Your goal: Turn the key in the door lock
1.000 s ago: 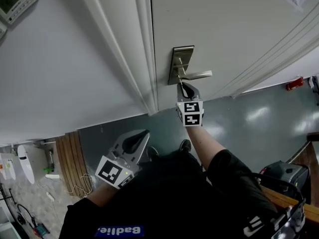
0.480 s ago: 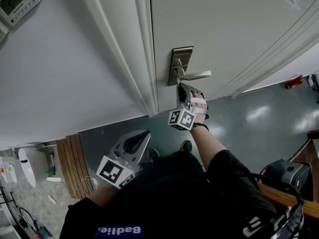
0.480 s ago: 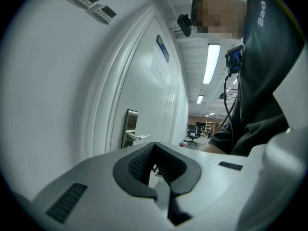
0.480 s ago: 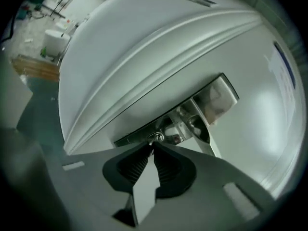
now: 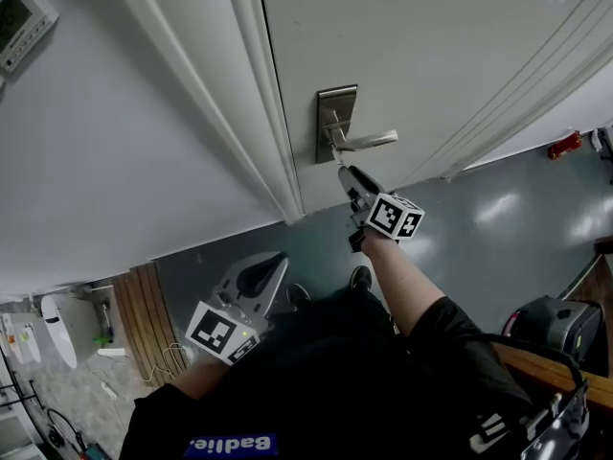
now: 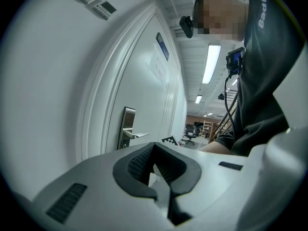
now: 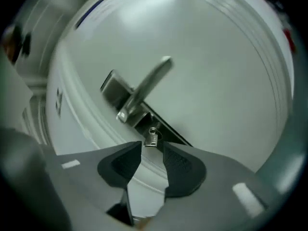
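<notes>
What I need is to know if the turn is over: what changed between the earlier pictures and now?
The right gripper rolled at the wrist, and its jaws have just been opening, letting go of the key, which sits in the lock just ahead of them. The left gripper stayed low, shut and empty.

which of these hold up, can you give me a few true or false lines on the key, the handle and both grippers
1. The key sits in the lock plate by the lever handle. True.
2. The right gripper is clamped on the key. False: its jaws have just been opening and stand apart; the key sits at the mouth of the gap, pressed by neither pad.
3. The left gripper grips the lever handle. False: it hangs away from the door, jaws shut on nothing.
4. The lever handle points away from the door frame. True.
</notes>
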{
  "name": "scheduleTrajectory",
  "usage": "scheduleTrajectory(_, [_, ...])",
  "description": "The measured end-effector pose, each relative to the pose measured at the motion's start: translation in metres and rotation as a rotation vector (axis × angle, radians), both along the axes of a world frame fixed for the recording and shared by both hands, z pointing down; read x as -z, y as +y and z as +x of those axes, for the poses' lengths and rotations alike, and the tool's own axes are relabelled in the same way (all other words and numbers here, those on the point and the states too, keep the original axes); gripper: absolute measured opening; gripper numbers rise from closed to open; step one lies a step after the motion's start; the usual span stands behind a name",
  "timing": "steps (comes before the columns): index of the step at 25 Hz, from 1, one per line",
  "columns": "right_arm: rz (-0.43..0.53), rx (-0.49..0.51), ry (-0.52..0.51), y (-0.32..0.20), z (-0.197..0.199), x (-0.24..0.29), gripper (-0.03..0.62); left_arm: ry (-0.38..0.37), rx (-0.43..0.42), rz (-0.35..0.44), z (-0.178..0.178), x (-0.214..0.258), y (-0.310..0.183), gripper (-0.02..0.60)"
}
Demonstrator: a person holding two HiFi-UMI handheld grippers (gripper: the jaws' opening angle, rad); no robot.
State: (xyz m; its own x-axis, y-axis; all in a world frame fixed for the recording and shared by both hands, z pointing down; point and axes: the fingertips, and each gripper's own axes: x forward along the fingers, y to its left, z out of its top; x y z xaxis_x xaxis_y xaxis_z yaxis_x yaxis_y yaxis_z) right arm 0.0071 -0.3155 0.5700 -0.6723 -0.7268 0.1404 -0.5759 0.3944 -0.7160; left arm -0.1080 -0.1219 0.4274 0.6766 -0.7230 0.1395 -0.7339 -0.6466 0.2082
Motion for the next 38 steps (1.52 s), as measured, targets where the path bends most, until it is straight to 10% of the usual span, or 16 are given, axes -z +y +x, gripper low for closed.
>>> scheduleTrajectory(4, [-0.153, -0.033, -0.33, -0.014, 0.004, -0.007, 0.12, -0.004, 0.0, -0.008, 0.004, 0.001, 0.002, -0.006])
scheduleTrajectory(10, [-0.223, 0.005, -0.488, -0.024, -0.005, -0.014, 0.11, -0.018, 0.007, -0.007, 0.006, 0.001, 0.005, -0.006])
scheduleTrajectory(26, [-0.033, -0.018, 0.006, -0.024, -0.013, -0.003, 0.08, -0.023, 0.019, -0.025, 0.002, -0.001, 0.017, -0.006])
scheduleTrajectory(38, [-0.219, 0.105, -0.588, -0.034, -0.016, -0.012, 0.055, -0.029, 0.008, -0.04, 0.002, -0.005, 0.018, -0.006])
